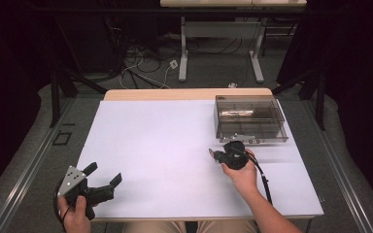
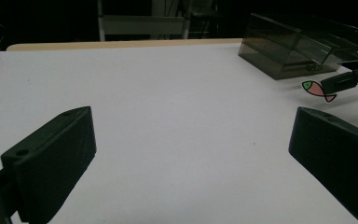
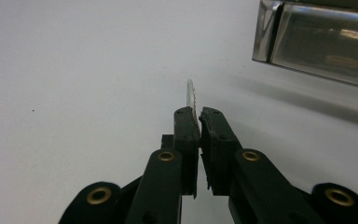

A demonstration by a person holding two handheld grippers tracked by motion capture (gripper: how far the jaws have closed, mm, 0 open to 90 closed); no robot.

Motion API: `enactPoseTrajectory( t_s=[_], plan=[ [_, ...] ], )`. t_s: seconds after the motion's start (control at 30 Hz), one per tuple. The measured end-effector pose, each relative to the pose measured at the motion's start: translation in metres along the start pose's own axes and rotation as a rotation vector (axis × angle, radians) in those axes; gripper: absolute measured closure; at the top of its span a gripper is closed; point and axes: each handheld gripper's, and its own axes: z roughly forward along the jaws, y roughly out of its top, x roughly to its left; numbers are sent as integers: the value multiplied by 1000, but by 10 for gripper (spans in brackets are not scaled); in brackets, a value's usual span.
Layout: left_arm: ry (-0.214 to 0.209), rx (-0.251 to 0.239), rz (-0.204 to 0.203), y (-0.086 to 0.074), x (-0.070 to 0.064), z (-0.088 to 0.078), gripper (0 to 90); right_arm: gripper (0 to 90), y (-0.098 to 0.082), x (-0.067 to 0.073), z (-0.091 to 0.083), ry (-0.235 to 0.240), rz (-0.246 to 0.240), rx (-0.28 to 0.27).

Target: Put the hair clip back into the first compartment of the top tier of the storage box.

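right tongs (image 3: 198,112) clamp thin fish card (image 2: 318,89), probably edge-on; box (image 1: 250,119) just beyond; left tongs (image 1: 104,175) wide open, empty, well apart.

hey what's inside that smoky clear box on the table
Through the box's tinted lid, a pale, glinting elongated patch shows near the back; whether it is an object or a reflection is unclear. The dark walls obscure the rest.

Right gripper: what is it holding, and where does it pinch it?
The right gripper pinches a small flat fish-shaped piece at its tail end; the left gripper holds nothing.
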Motion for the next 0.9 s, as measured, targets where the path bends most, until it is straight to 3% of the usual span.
enactPoseTrajectory(
  t_s=[0.9],
  plan=[
    [-1, 3, 3, 0, 0, 0, 7, 851, 6, 8, -17, 35, -19, -46]
  ],
)
